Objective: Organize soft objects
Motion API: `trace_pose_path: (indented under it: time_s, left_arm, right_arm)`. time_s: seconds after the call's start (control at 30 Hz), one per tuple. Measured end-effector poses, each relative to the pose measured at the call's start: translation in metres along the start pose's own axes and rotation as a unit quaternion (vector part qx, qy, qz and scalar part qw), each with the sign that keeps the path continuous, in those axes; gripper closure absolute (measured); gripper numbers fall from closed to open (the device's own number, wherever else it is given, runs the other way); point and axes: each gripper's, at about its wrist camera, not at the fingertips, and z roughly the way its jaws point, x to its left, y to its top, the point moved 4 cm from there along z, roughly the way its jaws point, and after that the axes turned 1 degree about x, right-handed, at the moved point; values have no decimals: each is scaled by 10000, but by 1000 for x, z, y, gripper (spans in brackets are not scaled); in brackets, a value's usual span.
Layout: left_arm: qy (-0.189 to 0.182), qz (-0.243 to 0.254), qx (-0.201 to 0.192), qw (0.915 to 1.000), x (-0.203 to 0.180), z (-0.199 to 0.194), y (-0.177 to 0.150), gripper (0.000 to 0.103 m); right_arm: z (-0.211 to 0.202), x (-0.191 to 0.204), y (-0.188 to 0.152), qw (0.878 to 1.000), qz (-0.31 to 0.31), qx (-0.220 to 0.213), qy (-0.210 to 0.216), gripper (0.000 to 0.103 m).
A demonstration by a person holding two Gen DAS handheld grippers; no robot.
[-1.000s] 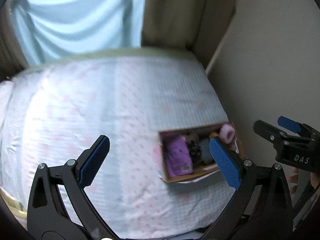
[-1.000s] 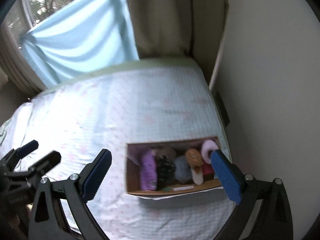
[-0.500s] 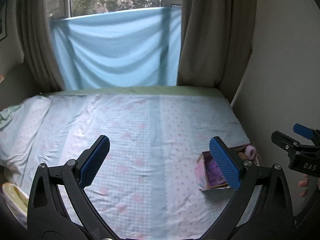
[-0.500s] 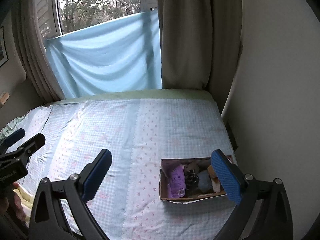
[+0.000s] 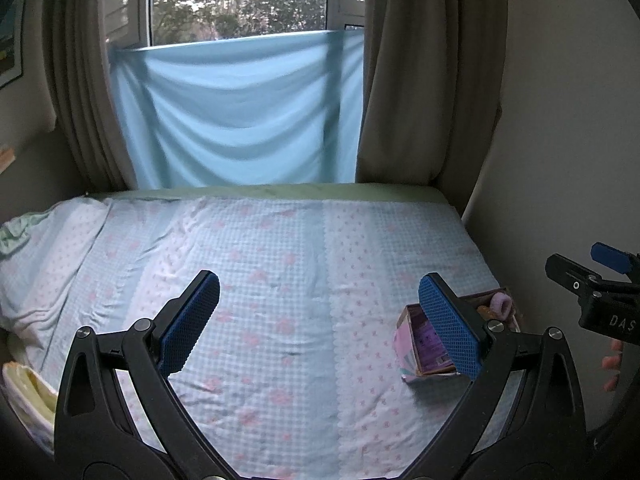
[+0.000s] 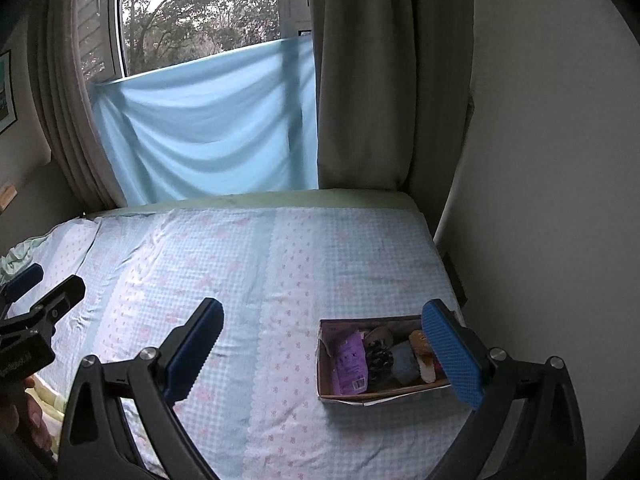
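Observation:
A cardboard box sits on the bed near its right front corner. It holds several soft objects: a purple packet, a dark fuzzy item, a blue-grey item and an orange plush. The box also shows in the left wrist view, with a pink scrunchie at its far end. My left gripper is open and empty above the bed. My right gripper is open and empty, with the box behind its right finger.
The bed has a blue-checked sheet with pink flowers. A blue cloth hangs over the window between brown curtains. A wall runs along the bed's right side. A yellow-white bundle lies at the left front.
Both cameras have tilted up and pulled back from a downward look at the box. The window and curtains have come into view. Both grippers stay open.

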Motion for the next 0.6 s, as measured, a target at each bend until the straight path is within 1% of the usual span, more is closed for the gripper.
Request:
trace_pose_path:
  time_s: [0.6]
  left_arm:
    - [-156,146,-163,9996,-10,-6,-1,3]
  right_arm:
    - [-11,-8,1,9998,72,-109,-180,4]
